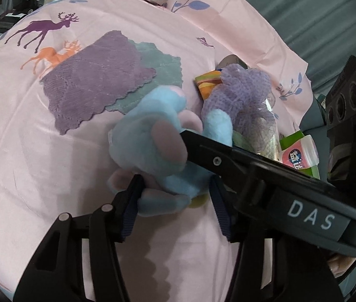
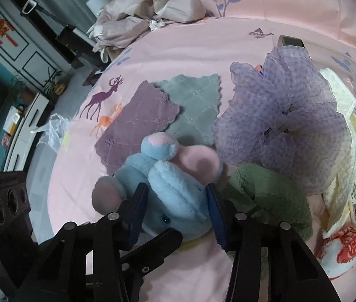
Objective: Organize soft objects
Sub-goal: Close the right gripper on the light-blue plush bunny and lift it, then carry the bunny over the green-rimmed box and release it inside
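A pink deer-print bedsheet (image 1: pixel 52 151) fills the scene. Both the left gripper (image 1: pixel 175 205) and right gripper (image 2: pixel 176 210) clasp the fluffy blue plush toy (image 2: pixel 175 191), which sits near the front, right of the quilted purple cloth (image 2: pixel 130 130). Squashy fur may slip, or opposing pulls could strain seams.

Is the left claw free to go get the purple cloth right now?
Probably not: the left claw is closed around the blue plush toy, with the right claw on it too. The purple cloth lies uncovered.
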`<state>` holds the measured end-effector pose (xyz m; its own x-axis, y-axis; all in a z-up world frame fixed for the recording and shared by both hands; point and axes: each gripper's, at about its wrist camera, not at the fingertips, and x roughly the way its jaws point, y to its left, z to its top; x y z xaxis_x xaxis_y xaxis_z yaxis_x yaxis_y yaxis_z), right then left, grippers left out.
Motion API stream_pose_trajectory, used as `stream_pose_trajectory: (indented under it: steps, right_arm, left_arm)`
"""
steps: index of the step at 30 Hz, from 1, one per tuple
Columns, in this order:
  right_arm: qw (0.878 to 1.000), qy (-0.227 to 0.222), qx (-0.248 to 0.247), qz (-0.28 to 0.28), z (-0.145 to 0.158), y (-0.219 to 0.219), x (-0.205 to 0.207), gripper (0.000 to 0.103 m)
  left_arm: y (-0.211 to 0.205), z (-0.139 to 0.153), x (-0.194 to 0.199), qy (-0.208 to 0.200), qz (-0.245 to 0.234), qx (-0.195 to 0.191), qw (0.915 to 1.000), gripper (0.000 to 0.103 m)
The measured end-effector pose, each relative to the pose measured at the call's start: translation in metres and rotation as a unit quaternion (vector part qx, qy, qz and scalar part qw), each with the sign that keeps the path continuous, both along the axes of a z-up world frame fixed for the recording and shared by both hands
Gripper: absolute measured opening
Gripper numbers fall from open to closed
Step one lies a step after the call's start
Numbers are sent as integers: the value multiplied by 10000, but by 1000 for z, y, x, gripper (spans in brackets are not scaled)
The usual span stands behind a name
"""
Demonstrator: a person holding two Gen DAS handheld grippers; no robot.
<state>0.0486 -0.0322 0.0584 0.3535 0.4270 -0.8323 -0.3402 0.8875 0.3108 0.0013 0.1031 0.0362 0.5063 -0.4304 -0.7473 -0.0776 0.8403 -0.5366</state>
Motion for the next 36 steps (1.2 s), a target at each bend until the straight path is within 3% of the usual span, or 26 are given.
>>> stream_pose_trajectory:
  steps: [6,15,24,36]
  right_arm:
    - [9996,-249,151,56,12,-3,-11,46]
    - [9934,-1031,497,-119,73,-27,-44,46]
    - [9801,-1748,681,-641,125,-84,-75,46]
    - [9578,-2109,677,-1832,146,-197,-105,46]
  left_arm:
    - [-3,14,-7,-175,8,77,9998,50]
    - [-22,75,-30,-958,-182,366,9946,50]
    - [-74,128,-38,-1653,-745,511,9821,50]
    - [-183,155,-29,-2015,-1933,434,9592,50]
